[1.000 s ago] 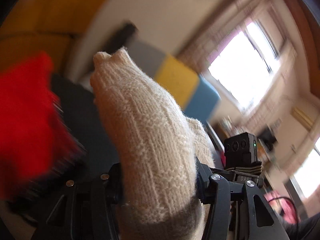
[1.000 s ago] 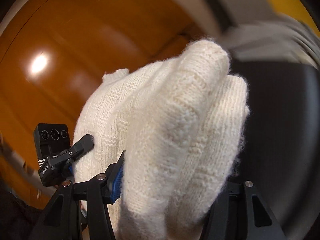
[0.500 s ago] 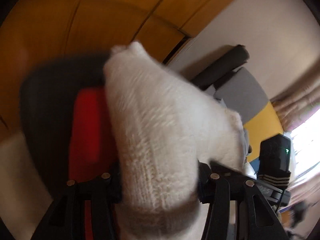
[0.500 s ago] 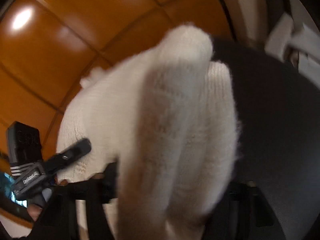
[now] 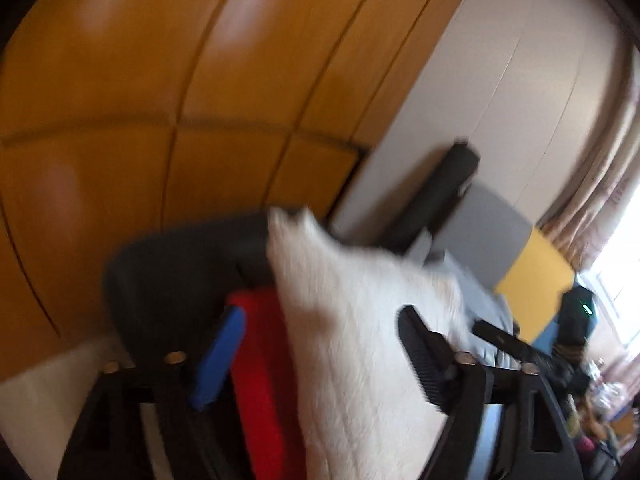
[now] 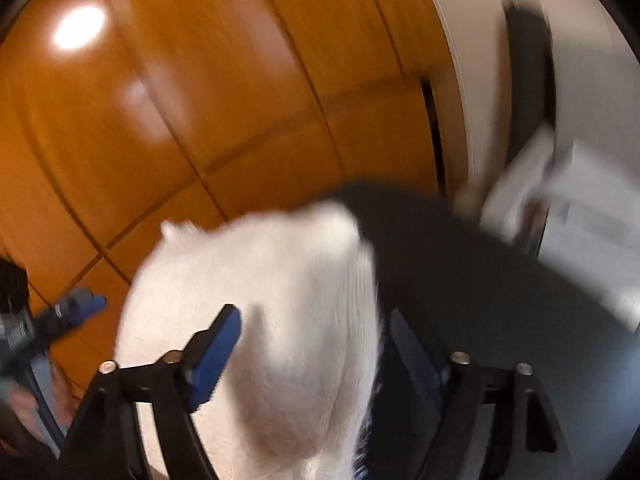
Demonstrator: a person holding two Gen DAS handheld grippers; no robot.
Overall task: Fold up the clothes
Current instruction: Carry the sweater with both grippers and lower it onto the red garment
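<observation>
A folded white knit sweater lies over a red garment on a dark round seat. My left gripper is open around the sweater, and red cloth shows between its blue left pad and the knit. In the right wrist view the same sweater rests on the dark seat. My right gripper stands open over it, with a dark gap beside its right finger. Both views are blurred by motion.
Orange wooden panels fill the background, next to a pale wall. A dark bolster, grey and yellow cushions and light folded cloth lie to the right. The other gripper shows at the left edge.
Both grippers swung from the room toward the wooden panels and carried the sweater down onto the dark seat by the red garment. The fingers have since spread off the knit.
</observation>
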